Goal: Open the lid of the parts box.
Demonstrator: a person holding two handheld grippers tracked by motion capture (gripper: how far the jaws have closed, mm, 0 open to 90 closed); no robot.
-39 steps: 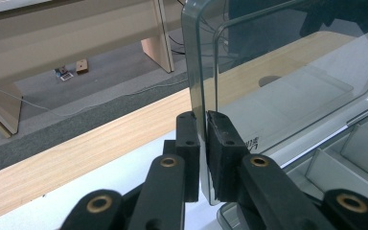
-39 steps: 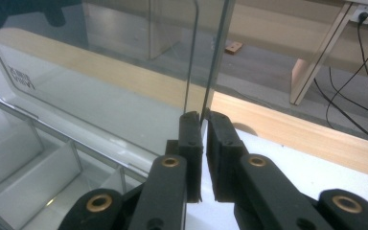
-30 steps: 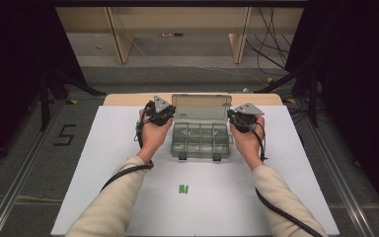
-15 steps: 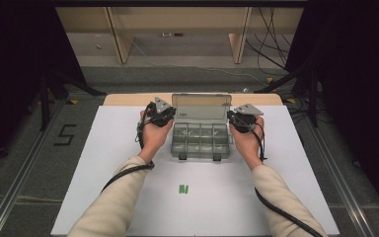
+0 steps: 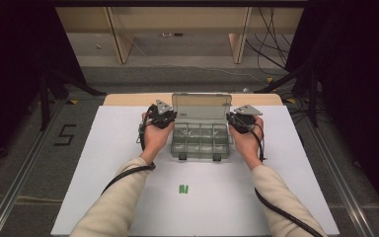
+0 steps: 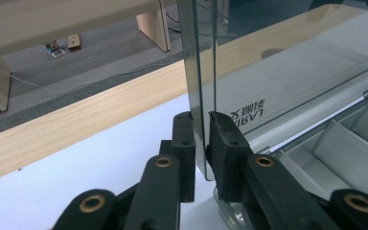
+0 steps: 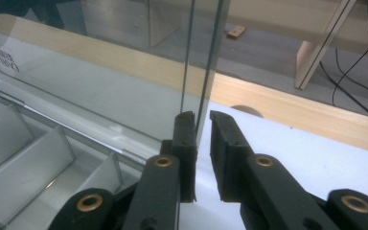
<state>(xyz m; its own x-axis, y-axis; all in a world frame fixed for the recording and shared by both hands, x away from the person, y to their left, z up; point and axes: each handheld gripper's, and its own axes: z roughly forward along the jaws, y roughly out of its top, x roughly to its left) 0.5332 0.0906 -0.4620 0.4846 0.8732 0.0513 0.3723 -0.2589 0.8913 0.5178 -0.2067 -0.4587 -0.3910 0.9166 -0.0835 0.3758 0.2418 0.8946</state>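
While we are pinching the left edge of the clear lid (image 6: 287, 62) between the nearly closed jaws of our left gripper (image 6: 200, 139), our right gripper (image 7: 202, 139) is straddling the lid's right edge with its jaws slightly apart; one jaw looks to be touching the plastic and the other is standing just off it.

We are holding the lid upright, at the back of the compartment box (image 5: 200, 139), which is sitting at the far middle of the white table sheet (image 5: 103, 163), between our two hands. By our judgement the opening is done or nearly so: the lid is standing fully raised, and what is left is letting go and filling or sorting.

The box is transparent hard plastic, glossy and rectangular, split by thin dividers into empty-looking bins. Two small green pieces (image 5: 183, 189) are lying on the sheet nearer to us, well apart from the box.
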